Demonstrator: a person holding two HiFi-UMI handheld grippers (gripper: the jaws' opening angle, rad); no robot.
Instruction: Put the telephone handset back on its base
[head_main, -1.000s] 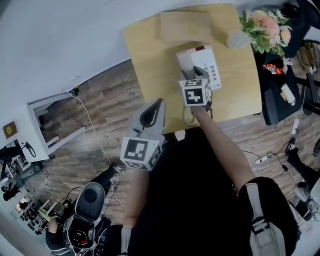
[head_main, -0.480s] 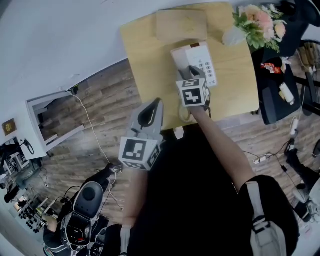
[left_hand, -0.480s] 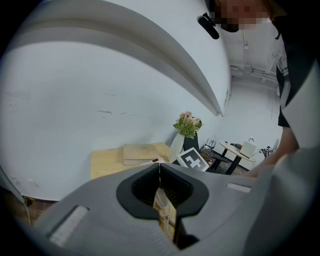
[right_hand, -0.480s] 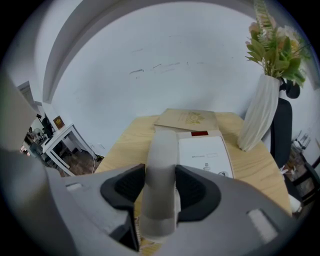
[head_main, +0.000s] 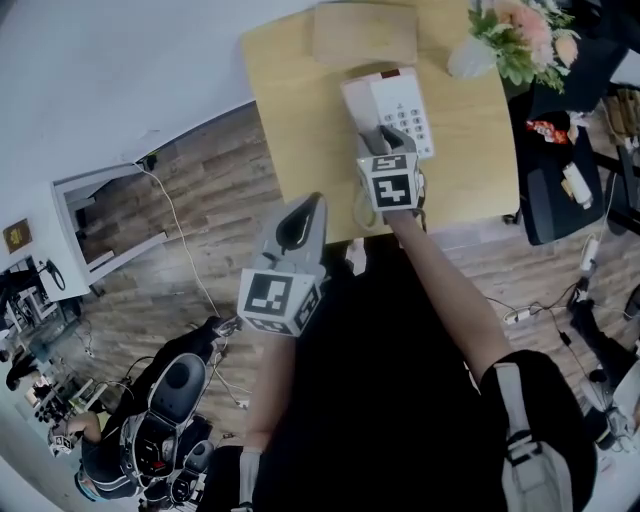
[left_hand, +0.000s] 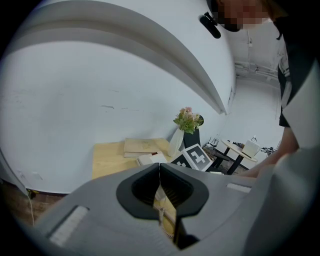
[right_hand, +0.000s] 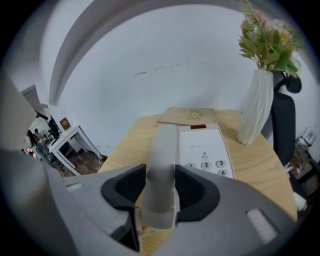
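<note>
A white telephone base (head_main: 410, 100) (right_hand: 205, 145) with a keypad stands on the wooden table (head_main: 290, 110). Its pale handset (right_hand: 162, 165) lies lengthwise along the base's left side; I cannot tell whether it sits in the cradle. My right gripper (head_main: 378, 138) (right_hand: 160, 172) is at the handset's near end. Its jaws are closing, and both pads touch the handset's sides. The coiled cord (head_main: 365, 212) (right_hand: 137, 220) trails toward the table's near edge. My left gripper (head_main: 316, 202) (left_hand: 160, 167) hangs shut and empty over the floor, left of the table's near corner.
A flat tan book (head_main: 365, 32) (right_hand: 187, 116) lies behind the base. A white vase of flowers (head_main: 520, 35) (right_hand: 257, 105) stands at the back right. A black chair (head_main: 550, 190) is beside the table's right edge. A white shelf (head_main: 100, 230) sits on the floor at left.
My right gripper has stayed at the near end of the phone while the head view shifted slightly. The left gripper has not moved.
</note>
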